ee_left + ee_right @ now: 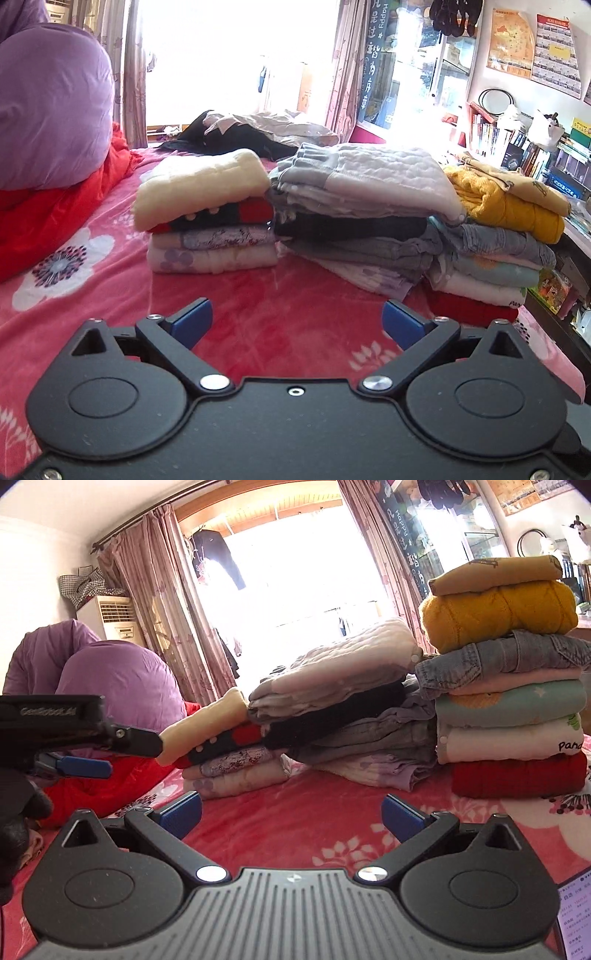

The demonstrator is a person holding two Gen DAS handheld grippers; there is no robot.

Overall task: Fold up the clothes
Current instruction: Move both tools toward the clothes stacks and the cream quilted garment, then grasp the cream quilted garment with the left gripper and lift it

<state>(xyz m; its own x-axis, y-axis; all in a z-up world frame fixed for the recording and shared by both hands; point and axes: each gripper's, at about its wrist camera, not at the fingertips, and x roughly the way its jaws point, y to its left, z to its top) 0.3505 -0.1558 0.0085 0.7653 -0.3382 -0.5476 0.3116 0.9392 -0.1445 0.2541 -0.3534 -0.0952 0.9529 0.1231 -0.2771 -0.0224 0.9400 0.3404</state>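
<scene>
Both the left gripper (297,319) and right gripper (291,812) stood wide and empty at frame bottom, facing three folded stacks (354,192) mid-frame.

A lived-in home bedroom is shown. A bed is covered by a red floral blanket (92,266), with a purple duvet (51,110) bundled at ten o'clock. Pink curtains (162,602) are hung beside a bright window (295,572) at twelve o'clock. A standing air conditioner (110,618) is seen at eleven, and crowded bookshelves (517,144) and wall posters (532,48) at two o'clock.
</scene>
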